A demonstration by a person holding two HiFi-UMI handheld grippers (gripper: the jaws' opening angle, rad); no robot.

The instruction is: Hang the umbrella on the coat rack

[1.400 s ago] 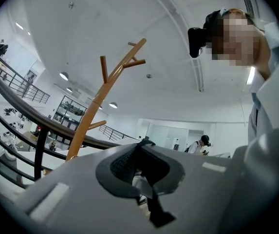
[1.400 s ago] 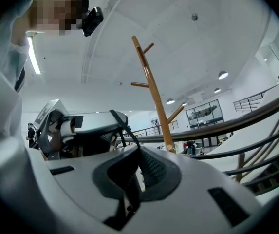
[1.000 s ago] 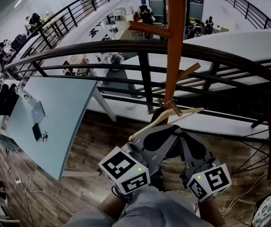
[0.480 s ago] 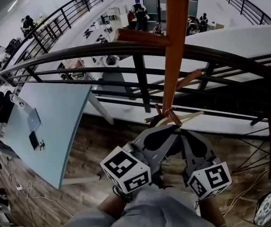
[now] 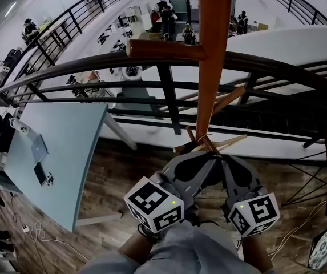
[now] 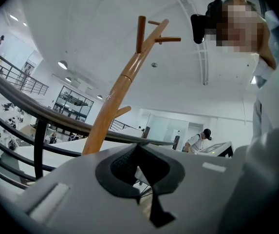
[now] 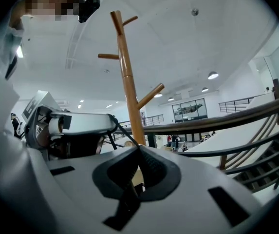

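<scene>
Both tongs are shut tight w/ nothing between the jaws: left tongs (image 5: 200, 160) and right tongs (image 5: 225, 161) sit side by side, low in the head view, tips pointing away from the person and leaning toward each other. Each gripper view shows its own jaws meeting at the tip, left (image 6: 139, 144) and right (image 7: 140, 147), dark pads pressed together and no object gripped.

Coat rack (image 5: 212, 67) stands right in front of the tips. Its brown wooden pole rises toward the head cam, w/ a peg (image 5: 163, 48) sticking out to the left. Short wooden sticks (image 5: 209, 142) cross at the pole's lower end, just beyond the tips; can't tell if they touch. In the gripper views the pole (image 6: 112, 106) (image 7: 129, 91) climbs from just behind the jaws, pegs branching near the top.

Floor (image 5: 129, 176) is dark wood planks. A black railing (image 5: 95, 64) curves behind the rack, w/ a lower level beyond it where people (image 5: 166, 16) stand among desks. A pale blue table (image 5: 72, 147) at left carries a laptop (image 5: 39, 148). Ceiling (image 6: 105, 13) is white w/ round lights (image 6: 63, 65).
</scene>
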